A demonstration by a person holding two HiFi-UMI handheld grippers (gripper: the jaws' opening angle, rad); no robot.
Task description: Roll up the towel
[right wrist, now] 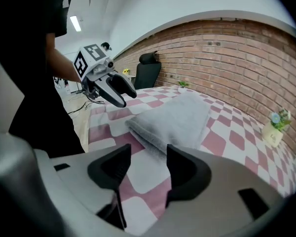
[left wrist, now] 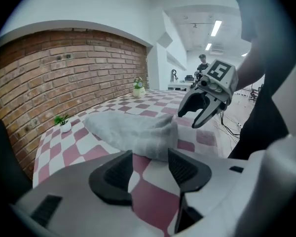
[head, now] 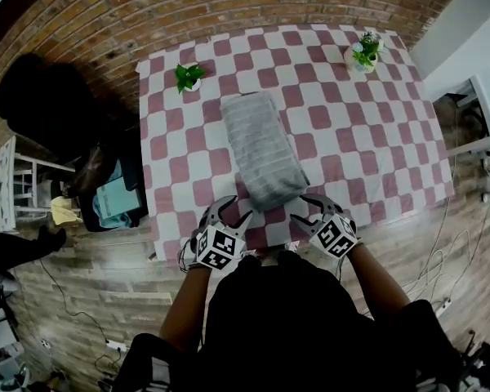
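Observation:
A grey towel (head: 261, 149), folded into a long thick strip, lies lengthwise on the red-and-white checked tablecloth (head: 351, 137). Its near end is a short way in from the table's front edge. My left gripper (head: 231, 213) hovers just short of that end's left corner, open and empty. My right gripper (head: 317, 211) hangs by the right corner, open too, with nothing between its fingers. In the left gripper view the towel (left wrist: 133, 127) lies beyond the spread jaws of my left gripper (left wrist: 150, 164), apart from them. In the right gripper view the towel (right wrist: 175, 120) sits just past my right gripper (right wrist: 148, 162).
Two small potted plants stand at the table's far side, one on the left (head: 189, 77) and one at the right corner (head: 363, 52). A black chair (head: 49, 104) and an open bag (head: 114, 198) are left of the table. Cables (head: 441, 260) trail on the floor to the right.

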